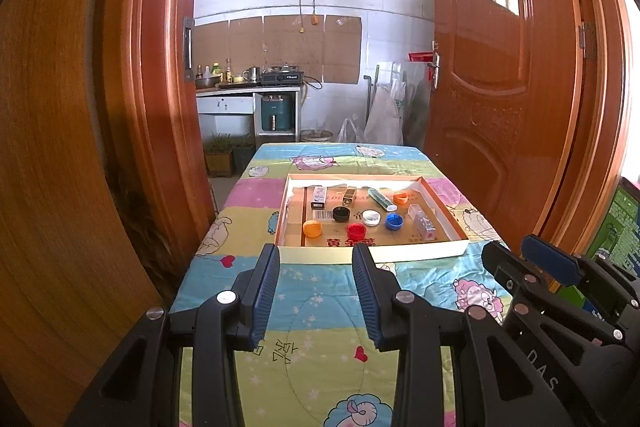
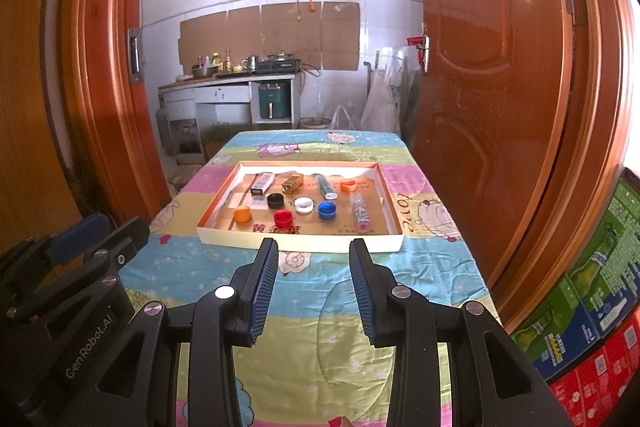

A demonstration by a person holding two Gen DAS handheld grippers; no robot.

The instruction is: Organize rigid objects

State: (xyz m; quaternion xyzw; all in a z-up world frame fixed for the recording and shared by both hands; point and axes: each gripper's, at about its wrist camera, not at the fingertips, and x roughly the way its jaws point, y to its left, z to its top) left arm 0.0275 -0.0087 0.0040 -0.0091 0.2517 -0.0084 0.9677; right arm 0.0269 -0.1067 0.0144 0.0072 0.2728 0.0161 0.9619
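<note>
A shallow cardboard tray [image 1: 448, 251] [image 2: 224, 239] lies on the table with the cartoon cloth [image 1: 320, 307] [image 2: 312, 307]. In it are several bottle caps: orange [image 1: 312, 228], red [image 1: 356, 230], black [image 1: 341, 213], white [image 1: 371, 217], blue [image 1: 394, 221] and another orange [image 1: 401, 197]. It also holds small boxes [image 1: 319, 196], a gold box [image 1: 349, 196], a green tube [image 1: 382, 199] and a clear box [image 1: 422, 223]. My left gripper [image 1: 316, 257] is open and empty, short of the tray's near edge. My right gripper [image 2: 314, 251] is open and empty, also short of the tray.
Orange wooden doors [image 1: 500, 67] [image 1: 80, 147] stand on both sides of the table. A kitchen counter with a stove [image 1: 256, 79] is at the back. Stacked cartons [image 2: 592, 307] stand at the right. Each gripper shows in the other's view [image 1: 560, 291] [image 2: 72, 267].
</note>
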